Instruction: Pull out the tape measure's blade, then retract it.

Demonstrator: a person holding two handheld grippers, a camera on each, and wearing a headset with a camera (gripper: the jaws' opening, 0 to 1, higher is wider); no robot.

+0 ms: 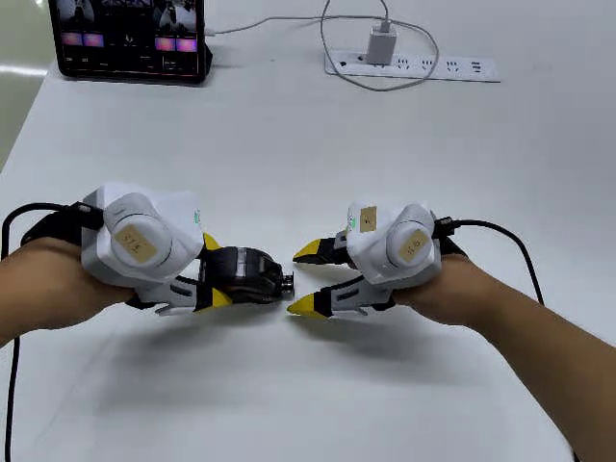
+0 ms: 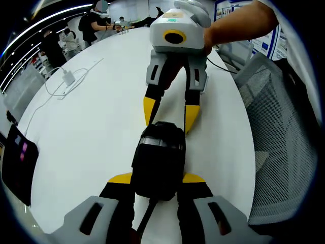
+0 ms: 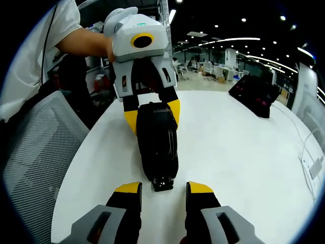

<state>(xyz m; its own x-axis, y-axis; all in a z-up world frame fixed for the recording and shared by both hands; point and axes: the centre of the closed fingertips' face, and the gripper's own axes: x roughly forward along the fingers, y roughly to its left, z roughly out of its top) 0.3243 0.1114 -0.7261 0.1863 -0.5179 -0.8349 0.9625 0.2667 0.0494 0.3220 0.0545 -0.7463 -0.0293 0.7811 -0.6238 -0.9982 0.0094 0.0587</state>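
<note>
Left gripper [image 1: 215,270] clamps the tape measure [image 1: 245,272] at the white table [image 1: 289,144], right gripper [image 1: 303,279] gapes empty just short of the blade hook [image 3: 162,183]; risk: closing off-centre misses that small hook, or a hard pull slips the case.

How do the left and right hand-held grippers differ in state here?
The left hand-held gripper is shut on the black tape measure; the right hand-held gripper is open and holds nothing. The left's jaws clamp the case's sides; the right's stand apart on either side of the blade end, not closed on it. Both have yellow-tipped jaws and face each other over the white table.
</note>
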